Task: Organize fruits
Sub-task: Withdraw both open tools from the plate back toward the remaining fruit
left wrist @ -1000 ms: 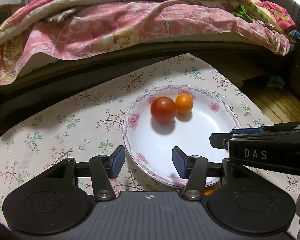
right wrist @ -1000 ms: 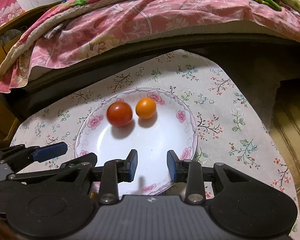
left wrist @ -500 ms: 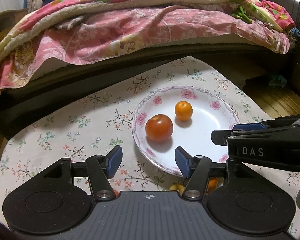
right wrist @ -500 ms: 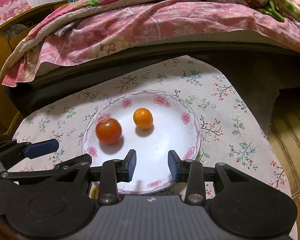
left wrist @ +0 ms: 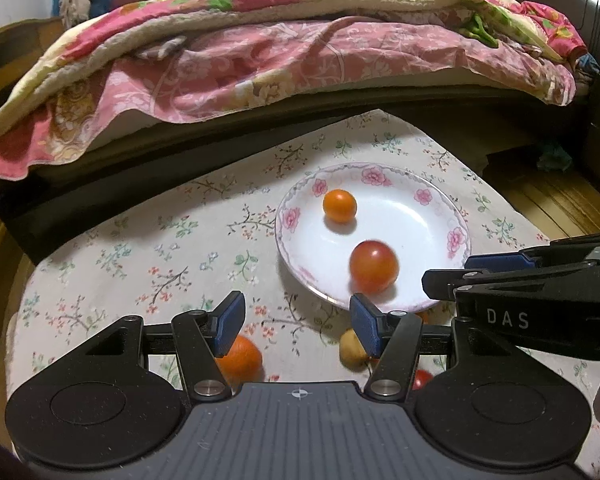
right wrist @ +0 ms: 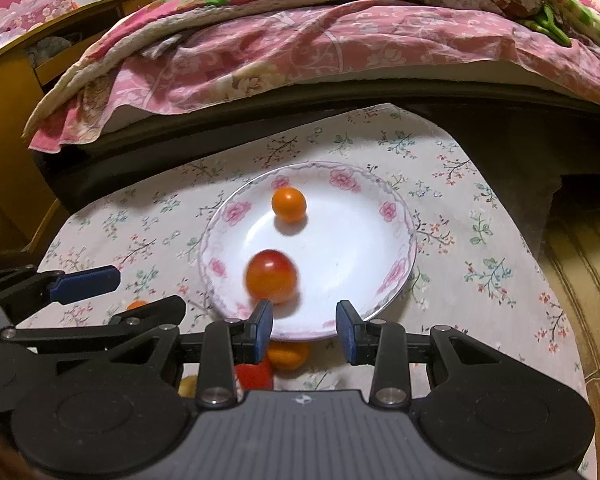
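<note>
A white plate with pink flowers (left wrist: 432,200) (right wrist: 384,216) sits on the flowered tablecloth. In it lie a small orange fruit (left wrist: 339,205) (right wrist: 288,204) at the back and a red tomato (left wrist: 373,267) (right wrist: 271,276), blurred, near the front rim. My left gripper (left wrist: 297,319) is open, held above the cloth just before the plate. An orange (left wrist: 240,360) and a yellowish fruit (left wrist: 350,348) lie under it. My right gripper (right wrist: 304,330) is open at the plate's near rim, over an orange fruit (right wrist: 288,354) and a red fruit (right wrist: 256,376).
A bed with a pink flowered quilt (left wrist: 300,52) runs along the far side of the table. The cloth's right edge drops to a wooden floor (right wrist: 580,264). A wooden cabinet (right wrist: 8,120) stands at the left.
Both grippers have drawn back from the plate. The tomato has rolled from beside the small orange fruit toward the plate's front rim. Fruits on the cloth have come into view beneath the fingers.
</note>
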